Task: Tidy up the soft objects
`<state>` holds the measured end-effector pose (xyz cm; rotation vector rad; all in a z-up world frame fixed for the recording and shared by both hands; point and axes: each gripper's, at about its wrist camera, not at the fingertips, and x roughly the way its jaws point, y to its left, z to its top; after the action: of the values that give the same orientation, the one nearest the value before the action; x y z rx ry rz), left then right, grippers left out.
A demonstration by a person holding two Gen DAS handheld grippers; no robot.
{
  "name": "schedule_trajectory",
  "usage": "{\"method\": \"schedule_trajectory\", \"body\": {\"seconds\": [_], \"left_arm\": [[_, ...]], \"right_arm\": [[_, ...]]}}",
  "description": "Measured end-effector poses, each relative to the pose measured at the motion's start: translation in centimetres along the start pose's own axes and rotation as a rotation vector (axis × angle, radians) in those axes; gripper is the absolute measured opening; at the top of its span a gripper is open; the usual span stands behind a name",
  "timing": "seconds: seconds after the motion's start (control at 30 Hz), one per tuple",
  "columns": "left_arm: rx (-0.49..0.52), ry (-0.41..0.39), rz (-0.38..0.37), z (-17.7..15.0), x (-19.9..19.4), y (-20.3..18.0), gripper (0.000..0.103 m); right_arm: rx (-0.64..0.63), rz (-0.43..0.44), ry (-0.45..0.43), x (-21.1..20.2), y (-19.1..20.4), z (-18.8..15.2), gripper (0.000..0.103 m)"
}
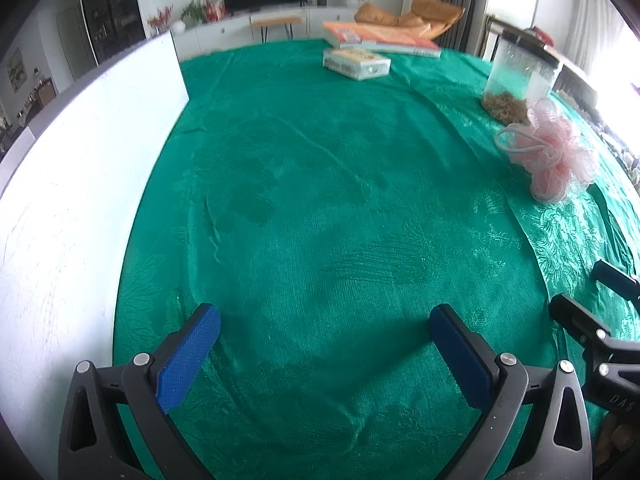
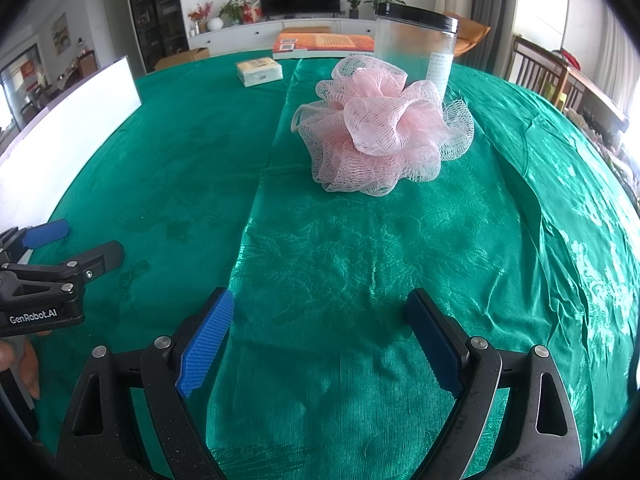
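Left wrist cam first: the left gripper (image 1: 324, 344) sits low over the green tablecloth (image 1: 320, 208) with its blue pads spread wide and nothing between them. A white board (image 1: 80, 184) runs along the left side of the cloth. The pink mesh bath pouf (image 1: 554, 152) is way off to the right, near the table edge, sitting on the cloth just in front of a clear plastic jar (image 1: 520, 76) that has some brownish stuff in the bottom. At the far end there's a small wrapped packet (image 1: 356, 63) and behind it a stack of books (image 1: 380, 38). The black tips of the right gripper (image 1: 592, 300) poke in at the lower right.

Right wrist cam: the right gripper (image 2: 320, 340) is also gaping wide, empty, hovering over the shiny part of the cloth. The pouf (image 2: 384, 132) is straight ahead in the middle of the view, well apart from the pads, resting on the table with its loop cord off to its left. The jar (image 2: 416, 48), black lid on, stands right behind it, looks like touching or nearly. The left gripper (image 2: 76, 246) shows at the left edge, also splayed apart, and part of a hand (image 2: 20, 360) is visible below it.
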<state>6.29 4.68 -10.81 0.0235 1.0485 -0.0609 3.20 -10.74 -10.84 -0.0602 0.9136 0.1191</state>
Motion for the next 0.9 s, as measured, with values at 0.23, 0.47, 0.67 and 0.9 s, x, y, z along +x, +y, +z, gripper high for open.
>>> {"method": "schedule_trajectory", "body": {"seconds": [0.23, 0.47, 0.67, 0.9], "left_arm": [[-0.042, 0.011, -0.107, 7.5, -0.6, -0.5, 0.103], [-0.147, 0.027, -0.178, 20.8, 4.3, -1.4, 0.102], [-0.190, 0.029, -0.085, 26.9, 10.1, -2.9, 0.102], [-0.221, 0.076, -0.006, 27.8, 15.2, -3.3, 0.096]], "right_arm": [[0.000, 0.000, 0.000, 0.0, 0.0, 0.0, 0.090], [0.000, 0.000, -0.001, 0.0, 0.0, 0.0, 0.090], [0.000, 0.000, -0.001, 0.0, 0.0, 0.0, 0.090], [0.001, 0.000, -0.001, 0.0, 0.0, 0.0, 0.090]]}}
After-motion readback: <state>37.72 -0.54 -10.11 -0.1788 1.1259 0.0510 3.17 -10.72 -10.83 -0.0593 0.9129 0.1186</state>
